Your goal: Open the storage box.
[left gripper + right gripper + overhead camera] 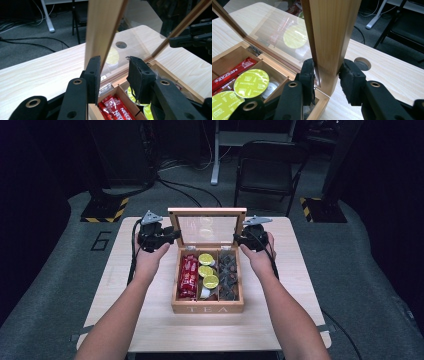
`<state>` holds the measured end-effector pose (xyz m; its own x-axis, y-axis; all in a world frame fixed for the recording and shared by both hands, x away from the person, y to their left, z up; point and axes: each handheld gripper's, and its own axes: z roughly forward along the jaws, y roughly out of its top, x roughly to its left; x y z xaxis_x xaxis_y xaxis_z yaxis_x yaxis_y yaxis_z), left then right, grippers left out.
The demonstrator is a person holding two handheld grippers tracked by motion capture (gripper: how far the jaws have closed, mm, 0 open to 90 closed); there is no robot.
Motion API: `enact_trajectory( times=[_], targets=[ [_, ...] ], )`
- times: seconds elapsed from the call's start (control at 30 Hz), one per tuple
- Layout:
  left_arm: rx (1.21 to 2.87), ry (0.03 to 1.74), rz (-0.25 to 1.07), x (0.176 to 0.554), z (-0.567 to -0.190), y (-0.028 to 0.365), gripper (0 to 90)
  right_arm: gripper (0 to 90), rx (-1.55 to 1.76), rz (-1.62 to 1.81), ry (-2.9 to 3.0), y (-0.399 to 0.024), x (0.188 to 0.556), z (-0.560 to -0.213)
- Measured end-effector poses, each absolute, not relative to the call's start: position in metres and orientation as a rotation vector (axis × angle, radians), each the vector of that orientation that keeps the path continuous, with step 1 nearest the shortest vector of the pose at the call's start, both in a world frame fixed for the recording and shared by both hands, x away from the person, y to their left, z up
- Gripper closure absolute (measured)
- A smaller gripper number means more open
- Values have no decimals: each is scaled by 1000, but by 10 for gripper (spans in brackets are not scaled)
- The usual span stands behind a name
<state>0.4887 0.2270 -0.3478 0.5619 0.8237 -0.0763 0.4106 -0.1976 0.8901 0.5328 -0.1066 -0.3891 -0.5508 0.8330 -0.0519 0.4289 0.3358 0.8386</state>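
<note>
At centre of pale wooden worktop (pixel 150 320): light wooden tea box (pixel 207 307), glass-paned wooden lid (pixel 207 212) upright at rear. Left tool (pixel 167 236) clamped on lid's left side rail, right tool (pixel 241 239) on right rail. Lid spans crosswise between tools, equally near both; hinge along box rear.

Wooden tea box (pixel 207 308) mid-table, glass-paned lid (pixel 207 226) upright, compartments filled.
</note>
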Motion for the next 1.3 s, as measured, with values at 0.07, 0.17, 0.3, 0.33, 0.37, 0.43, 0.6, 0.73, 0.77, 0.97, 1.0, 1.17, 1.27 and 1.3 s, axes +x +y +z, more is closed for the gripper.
enact_trajectory(
  times=[0.07, 0.17, 0.3, 0.33, 0.37, 0.43, 0.6, 0.73, 0.77, 0.97, 1.0, 1.17, 1.27, 1.3],
  targets=[
    [1822, 1005, 528, 488, -347, 226, 620, 643, 1107, 1111, 2128, -106, 533, -388],
    [1830, 998, 533, 486, -346, 226, 620, 644, 1116, 1109, 2124, -105, 534, -388],
    [1833, 996, 543, 485, -345, 228, 620, 643, 1127, 1109, 2131, -106, 537, -387],
    [1835, 997, 542, 485, -345, 230, 620, 643, 1129, 1106, 2132, -105, 537, -387],
    [1833, 998, 547, 485, -345, 231, 620, 643, 1128, 1104, 2135, -105, 538, -386],
    [1830, 1000, 548, 484, -344, 232, 620, 644, 1137, 1105, 2132, -105, 538, -386],
    [1834, 1002, 550, 480, -342, 236, 615, 643, 1150, 1092, 2135, -104, 538, -385],
    [1825, 996, 543, 476, -339, 237, 610, 643, 1153, 1076, 2142, -103, 537, -384],
    [1825, 993, 541, 475, -339, 237, 607, 643, 1148, 1076, 2139, -103, 538, -384],
    [1824, 983, 542, 473, -338, 238, 605, 645, 1173, 1091, 2122, -103, 540, -385],
    [1825, 982, 539, 472, -338, 239, 604, 645, 1167, 1094, 2124, -103, 542, -385],
    [1831, 983, 543, 472, -338, 243, 601, 647, 1183, 1098, 2110, -103, 546, -386],
    [1826, 988, 549, 472, -339, 244, 601, 648, 1187, 1085, 2124, -103, 550, -384],
    [1827, 990, 549, 472, -340, 245, 601, 648, 1191, 1082, 2126, -103, 550, -384]
  ],
)
